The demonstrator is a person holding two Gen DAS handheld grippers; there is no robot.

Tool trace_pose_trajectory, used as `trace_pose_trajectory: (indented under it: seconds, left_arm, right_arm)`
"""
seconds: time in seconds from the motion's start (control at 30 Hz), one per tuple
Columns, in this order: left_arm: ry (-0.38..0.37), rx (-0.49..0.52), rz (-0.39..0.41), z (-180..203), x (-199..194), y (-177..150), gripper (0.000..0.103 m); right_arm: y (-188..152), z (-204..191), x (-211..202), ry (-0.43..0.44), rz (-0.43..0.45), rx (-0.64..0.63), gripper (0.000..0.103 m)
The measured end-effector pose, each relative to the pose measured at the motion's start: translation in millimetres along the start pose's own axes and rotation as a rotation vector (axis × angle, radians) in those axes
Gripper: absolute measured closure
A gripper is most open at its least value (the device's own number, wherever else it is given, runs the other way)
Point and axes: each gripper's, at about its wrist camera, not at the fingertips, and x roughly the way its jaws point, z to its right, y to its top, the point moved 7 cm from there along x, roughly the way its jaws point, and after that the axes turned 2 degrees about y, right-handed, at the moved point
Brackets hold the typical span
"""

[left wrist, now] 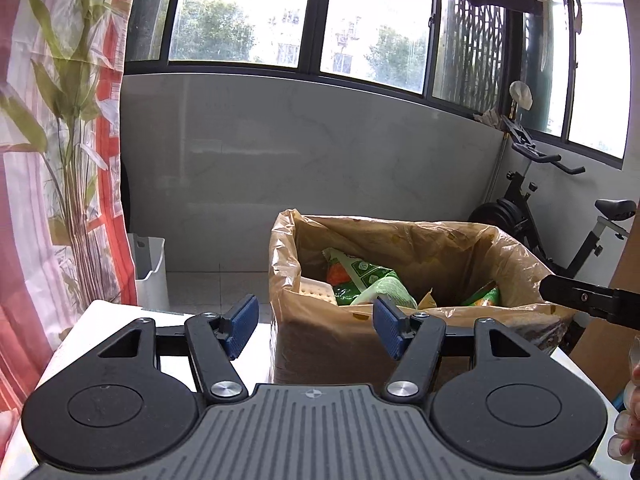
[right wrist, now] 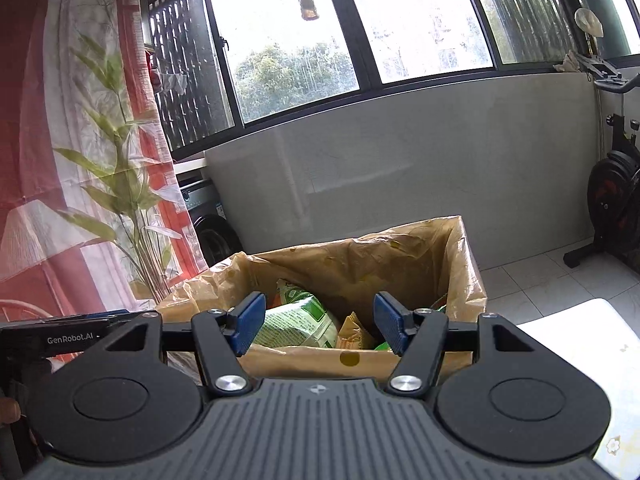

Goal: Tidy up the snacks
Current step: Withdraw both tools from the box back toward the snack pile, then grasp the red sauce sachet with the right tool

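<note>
The left gripper (left wrist: 316, 326) stands wide with nothing between its blue pads, and the right gripper (right wrist: 320, 326) is the same. Both point at the brown cardboard box lined with a thin tan plastic bag (left wrist: 404, 340), which stands on the white table (left wrist: 104, 312). Inside the box, at about 12 o'clock from the right gripper, lie the green-and-white snack packet (right wrist: 298, 322) and an orange packet (right wrist: 352, 334). The liner probably keeps the box clean. I judge most snacks are already stored.
</note>
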Motion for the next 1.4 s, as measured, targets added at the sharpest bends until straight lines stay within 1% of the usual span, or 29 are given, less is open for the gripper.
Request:
trace_pose_trajectory:
  seconds: [0.1, 0.17, 0.3, 0.37, 0.53, 0.6, 0.73, 0.77, 0.8, 0.83, 1.0, 1.07, 1.13, 1.17, 1.3, 1.4]
  left_arm:
    - [-0.018, -0.002, -0.009, -10.3, -21.8, -16.9, 0.038]
    - [-0.023, -0.001, -0.019, -16.7, -32.4, -29.2, 0.038]
    - [-0.020, 0.005, -0.067, -23.6, -44.7, -63.7, 0.038]
    - [-0.016, 0.000, -0.100, -26.6, -46.8, -81.4, 0.038]
    - [-0.014, -0.039, -0.168, -24.7, -46.7, -121.0, 0.040]
    - [-0.019, -0.053, -0.185, -20.4, -46.0, -132.4, 0.044]
    - [-0.042, -0.079, -0.218, -6.9, -44.1, -154.2, 0.045]
    - [-0.048, -0.082, -0.226, -2.4, -45.3, -160.1, 0.045]
    - [-0.053, -0.084, -0.232, -0.3, -45.3, -163.4, 0.045]
    - [-0.057, -0.086, -0.240, 5.6, -47.6, -169.6, 0.045]
    - [-0.058, -0.106, -0.274, 13.0, -52.0, -188.8, 0.045]
    - [-0.050, -0.114, -0.288, 14.9, -53.1, -196.6, 0.045]
    - [-0.044, -0.114, -0.297, 15.5, -53.4, -199.9, 0.045]
    - [-0.043, -0.112, -0.300, 16.1, -53.4, -201.2, 0.045]
    - [-0.054, -0.110, -0.312, 22.2, -53.2, -206.1, 0.045]
    - [-0.073, -0.126, -0.344, 31.1, -49.1, -213.9, 0.045]
  right_arm:
    - [-17.8, -5.3, -22.0, 0.013, 0.008, 0.001, 0.040]
    - [-30.7, -6.0, -32.3, 0.006, 0.004, 0.002, 0.041]
    - [-66.9, -4.0, -48.3, -0.026, -0.038, 0.013, 0.041]
    - [-90.0, -1.9, -52.6, -0.036, -0.081, 0.022, 0.041]
    - [-156.2, 2.4, -54.4, -0.083, -0.252, 0.000, 0.041]
    - [-176.4, 4.6, -53.9, -0.093, -0.312, 0.013, 0.041]
    - [-211.8, 4.3, -49.1, -0.099, -0.417, 0.031, 0.041]
    - [-215.8, 2.9, -47.4, -0.099, -0.430, 0.024, 0.041]
    - [-220.1, 0.7, -45.2, -0.103, -0.443, 0.009, 0.038]
    - [-224.0, -2.3, -46.8, -0.104, -0.433, -0.025, 0.034]
    - [-235.6, -17.1, -45.3, -0.104, -0.450, -0.188, 0.033]
    - [-237.3, -18.8, -47.9, -0.105, -0.444, -0.216, 0.044]
    - [-234.6, -17.4, -50.4, -0.085, -0.443, -0.193, 0.078]
    - [-233.7, -16.7, -51.5, -0.074, -0.447, -0.178, 0.082]
    - [-223.3, -8.4, -60.4, -0.056, -0.425, -0.091, 0.085]
    - [-215.4, -1.4, -65.7, -0.054, -0.398, -0.033, 0.086]
